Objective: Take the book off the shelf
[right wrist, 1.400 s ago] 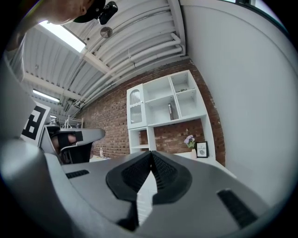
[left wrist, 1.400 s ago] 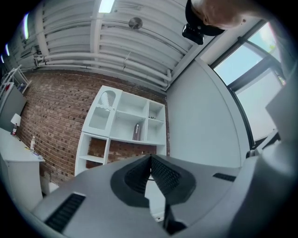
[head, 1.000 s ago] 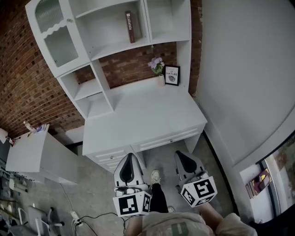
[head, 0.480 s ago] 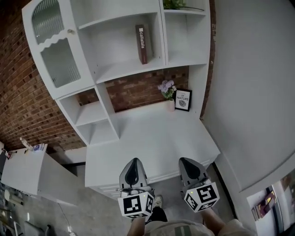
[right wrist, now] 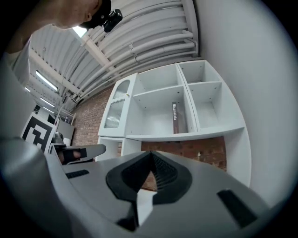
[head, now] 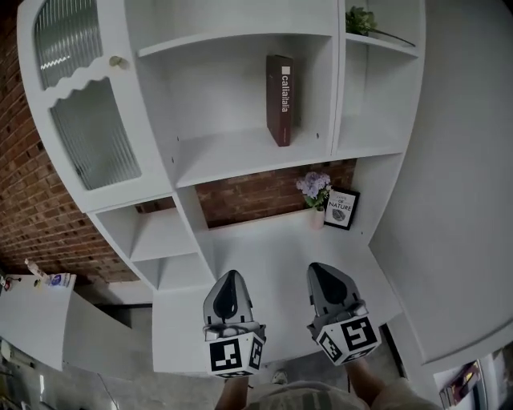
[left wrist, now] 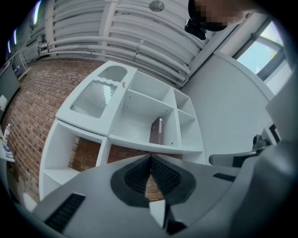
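Shelf [head: 240, 156]: white, with open compartments and a ribbed-glass door [head: 84, 136] at its left.
Book [head: 280, 99]: dark, upright, alone in the middle compartment against its right wall.
Upper right compartment: green plant [head: 362, 20].
Left gripper [head: 229, 279]: jaws clenched tip to tip, holding nothing; low over the desk [head: 264, 248], well apart from the book.
Right gripper [head: 323, 272]: jaws likewise clenched and empty.
Head view only: flowers [head: 314, 186] and framed picture [head: 343, 208] on the desk.
Gripper views only: ceiling pipes [right wrist: 139, 42].

Place: we read a mock home study inside a hall.
Home: white desk hutch [head: 240, 152], framed print [head: 341, 209], flowers [head: 314, 186], brick wall [head: 32, 208].
Hall: bare ceiling pipes [left wrist: 116, 32].
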{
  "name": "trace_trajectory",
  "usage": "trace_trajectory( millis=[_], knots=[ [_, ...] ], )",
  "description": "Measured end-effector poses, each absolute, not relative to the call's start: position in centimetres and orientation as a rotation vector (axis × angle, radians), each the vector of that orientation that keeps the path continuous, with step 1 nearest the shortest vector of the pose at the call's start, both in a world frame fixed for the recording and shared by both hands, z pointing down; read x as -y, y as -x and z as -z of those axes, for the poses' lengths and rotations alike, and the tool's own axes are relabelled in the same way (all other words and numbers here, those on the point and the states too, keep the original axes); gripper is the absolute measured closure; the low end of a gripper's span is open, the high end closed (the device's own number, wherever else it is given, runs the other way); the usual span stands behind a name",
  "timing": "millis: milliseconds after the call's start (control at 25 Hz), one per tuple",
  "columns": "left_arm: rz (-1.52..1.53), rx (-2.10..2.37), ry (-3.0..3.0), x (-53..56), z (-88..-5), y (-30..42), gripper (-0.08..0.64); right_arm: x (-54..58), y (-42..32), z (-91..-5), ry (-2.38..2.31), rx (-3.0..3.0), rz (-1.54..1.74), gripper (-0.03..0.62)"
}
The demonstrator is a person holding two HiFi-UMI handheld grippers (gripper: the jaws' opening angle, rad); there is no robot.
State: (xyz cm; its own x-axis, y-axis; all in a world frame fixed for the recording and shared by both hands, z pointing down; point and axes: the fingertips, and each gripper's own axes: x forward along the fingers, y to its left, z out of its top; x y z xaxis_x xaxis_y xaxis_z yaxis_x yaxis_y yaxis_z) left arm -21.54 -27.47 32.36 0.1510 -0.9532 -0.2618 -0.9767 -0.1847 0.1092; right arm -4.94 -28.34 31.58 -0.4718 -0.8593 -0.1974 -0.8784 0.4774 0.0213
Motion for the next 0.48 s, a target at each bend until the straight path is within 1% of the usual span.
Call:
trace_trajectory(
  millis=[200, 360, 480],
  knots=[
    [-0.401, -1.936, 2.39, 32.5, -33.5, 21.4, 0.549, 32.7, 4.5, -32.8, 1.58, -2.541, -0.137, 0.578],
    [-0.336, -1.983, 2.424, 34.7, -35.7, 20.9, 0.549, 34.5, 3.6, -33.3, 1.608, -2.543, -0.116, 0.578],
    [-0.312, -1.971, 2.419, 35.5, -35.7, 19.5, 0.549, 35.9, 2.4, -33.3, 1.598, -2.532, -0.104, 0.578]
  ],
)
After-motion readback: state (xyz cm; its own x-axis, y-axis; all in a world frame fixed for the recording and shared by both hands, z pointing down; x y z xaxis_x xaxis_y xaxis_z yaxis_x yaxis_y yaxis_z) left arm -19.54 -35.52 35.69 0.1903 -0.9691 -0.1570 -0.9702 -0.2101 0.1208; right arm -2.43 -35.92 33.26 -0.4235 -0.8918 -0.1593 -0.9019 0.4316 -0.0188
